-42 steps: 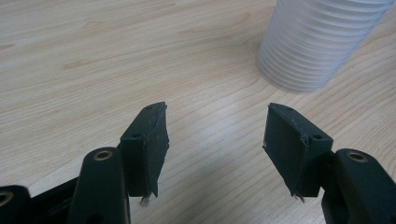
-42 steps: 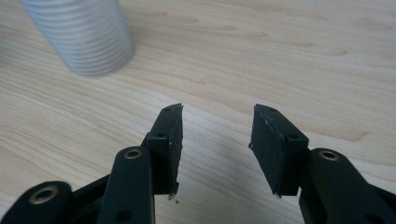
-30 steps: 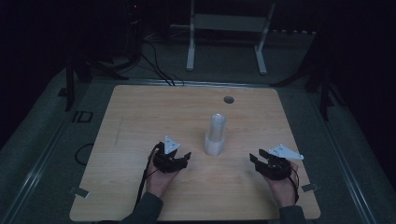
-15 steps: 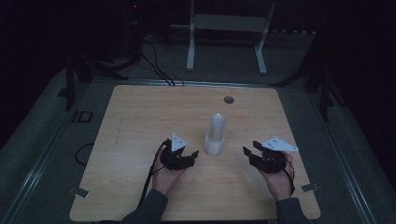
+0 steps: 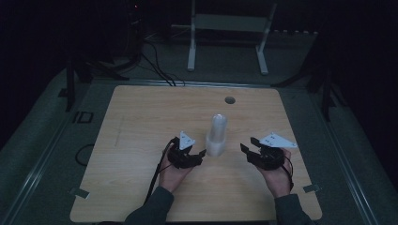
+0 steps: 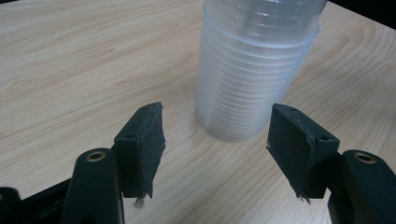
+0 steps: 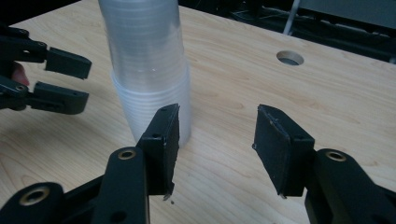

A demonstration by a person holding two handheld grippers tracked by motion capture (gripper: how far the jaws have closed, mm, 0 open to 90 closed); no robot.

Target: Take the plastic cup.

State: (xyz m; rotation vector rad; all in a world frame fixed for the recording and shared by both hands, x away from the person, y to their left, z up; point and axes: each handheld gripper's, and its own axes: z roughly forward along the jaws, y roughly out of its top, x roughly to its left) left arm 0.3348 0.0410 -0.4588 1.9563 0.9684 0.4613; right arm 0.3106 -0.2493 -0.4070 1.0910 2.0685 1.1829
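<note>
A wooden table (image 5: pixel 141 140) carries an upright stack of clear plastic cups (image 5: pixel 218 136) near its middle. The left gripper (image 5: pixel 201 153) sits just beside the stack, the right gripper (image 5: pixel 245 148) a little farther off. Both have just been opening, jaws parted, nothing between them. In this dim light, the cups seem untouched.

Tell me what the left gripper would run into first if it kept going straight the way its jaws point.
Most likely the stack of clear plastic cups. In the left gripper view it stands upright on the table just ahead of the left gripper, whose jaws have just been opening with nothing between them. How far off is hard to judge.
</note>
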